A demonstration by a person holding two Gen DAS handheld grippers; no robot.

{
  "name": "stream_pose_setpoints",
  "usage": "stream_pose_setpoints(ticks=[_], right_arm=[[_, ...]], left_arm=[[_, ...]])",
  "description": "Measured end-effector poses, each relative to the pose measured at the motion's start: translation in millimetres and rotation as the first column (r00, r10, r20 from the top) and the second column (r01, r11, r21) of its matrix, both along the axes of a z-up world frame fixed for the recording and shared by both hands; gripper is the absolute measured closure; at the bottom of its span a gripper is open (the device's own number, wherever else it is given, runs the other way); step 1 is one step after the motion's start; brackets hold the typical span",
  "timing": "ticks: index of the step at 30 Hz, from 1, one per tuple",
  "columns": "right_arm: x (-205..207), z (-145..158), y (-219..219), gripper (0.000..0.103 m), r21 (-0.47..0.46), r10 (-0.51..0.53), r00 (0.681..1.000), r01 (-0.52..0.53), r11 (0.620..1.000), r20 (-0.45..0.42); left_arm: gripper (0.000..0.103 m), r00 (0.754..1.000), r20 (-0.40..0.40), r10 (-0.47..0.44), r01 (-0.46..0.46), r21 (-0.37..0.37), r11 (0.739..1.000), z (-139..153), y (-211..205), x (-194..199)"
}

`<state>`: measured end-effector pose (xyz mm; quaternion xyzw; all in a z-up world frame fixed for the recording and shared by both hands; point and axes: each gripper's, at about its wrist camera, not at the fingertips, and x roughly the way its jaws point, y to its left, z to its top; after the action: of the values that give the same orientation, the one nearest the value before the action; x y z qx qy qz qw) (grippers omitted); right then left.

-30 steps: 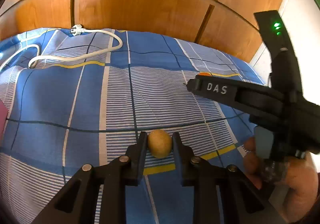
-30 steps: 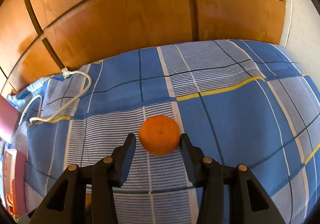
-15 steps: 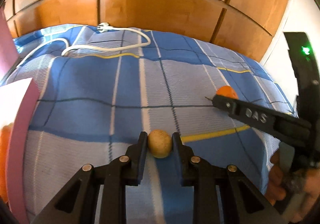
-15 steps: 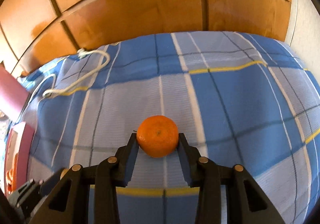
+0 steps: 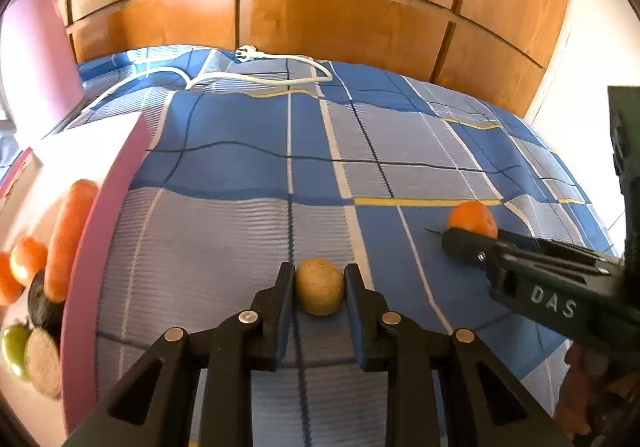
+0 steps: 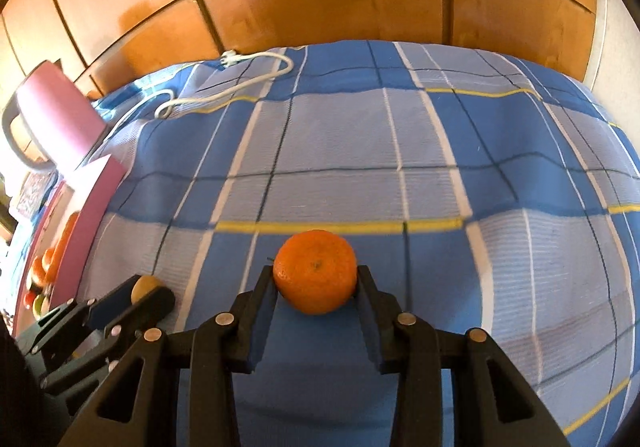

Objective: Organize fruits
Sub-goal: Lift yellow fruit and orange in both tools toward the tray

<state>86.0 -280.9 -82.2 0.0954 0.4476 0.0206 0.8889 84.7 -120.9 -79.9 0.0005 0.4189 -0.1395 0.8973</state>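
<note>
- Between the left tool's (image 5: 320, 287) fingers: small tan-brown round fruit (image 5: 320, 286), clamped from both sides, held above the bed.
- Between the right tool's (image 6: 316, 279) fingers: orange (image 6: 315, 272), pinched at its sides, stem dimple facing the camera.
- Left view: right tool (image 5: 472, 243) sits to the right with the orange (image 5: 472, 219) at its tip, "DAS" on its arm.
- Right view: left tool (image 6: 148, 293) shows low left with the tan fruit (image 6: 145, 286) in its tip.
- Blue plaid bedspread (image 5: 248, 255) with white and yellow lines lies under both tools.
- Left edge: pink-walled box (image 5: 96, 243) on the bed, holding a carrot (image 5: 68, 239), tomatoes (image 5: 26, 259), a dark item, a green fruit (image 5: 14, 347), a fuzzy pale fruit (image 5: 42, 363).
- Farther back: white power cable (image 5: 260, 77) with plug lies on the bed near the wall.
- Behind the bed: wooden panelled cupboard doors (image 5: 340, 11).
</note>
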Motion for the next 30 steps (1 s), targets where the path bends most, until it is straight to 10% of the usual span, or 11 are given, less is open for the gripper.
stream_pose_setpoints(ticks=[30], right_arm=[[-52, 1, 29, 0.064, -0.027, 0.000, 1.000, 0.001, 1.000, 0.027]], left_arm=[[0.078, 0.999, 0.022, 0.036, -0.036, 0.004, 0.999, 10, 27, -42]])
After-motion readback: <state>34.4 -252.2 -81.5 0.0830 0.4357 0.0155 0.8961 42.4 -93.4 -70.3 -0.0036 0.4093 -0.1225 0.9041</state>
